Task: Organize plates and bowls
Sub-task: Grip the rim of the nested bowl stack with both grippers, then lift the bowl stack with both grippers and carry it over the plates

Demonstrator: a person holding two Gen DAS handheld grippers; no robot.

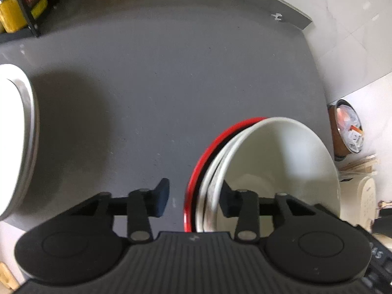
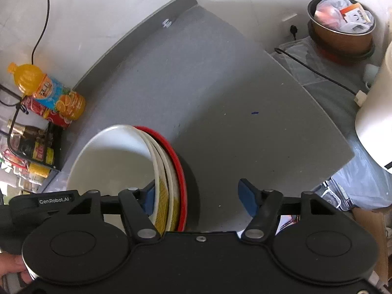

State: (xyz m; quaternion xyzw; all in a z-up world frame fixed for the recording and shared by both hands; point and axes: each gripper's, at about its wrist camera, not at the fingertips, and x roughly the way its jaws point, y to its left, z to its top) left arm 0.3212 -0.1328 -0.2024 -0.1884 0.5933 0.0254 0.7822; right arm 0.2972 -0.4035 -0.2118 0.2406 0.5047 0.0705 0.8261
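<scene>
- Several dishes sit nested in one stack (image 1: 245,171) on the grey tabletop (image 1: 171,85): a white bowl (image 1: 281,156) on top, white rims beneath, a red plate (image 1: 196,171) at the bottom.
- Left gripper (image 1: 193,198) straddles the stack's rim, one of its fingers (image 1: 161,196) outside, the other inside the bowl; the pads are not visibly pressing, so released.
- Right gripper (image 2: 198,196) straddles the opposite rim, likewise spread and not clamped.
- Stacking looks largely done; I judge the stack awaits lifting, and another white dish (image 1: 14,134) stands apart at the left.
- Readable writing: "GenRobot.AI" on the neighbouring gripper body (image 2: 56,200); the orange drink bottle (image 2: 46,88) label is illegible.
</scene>
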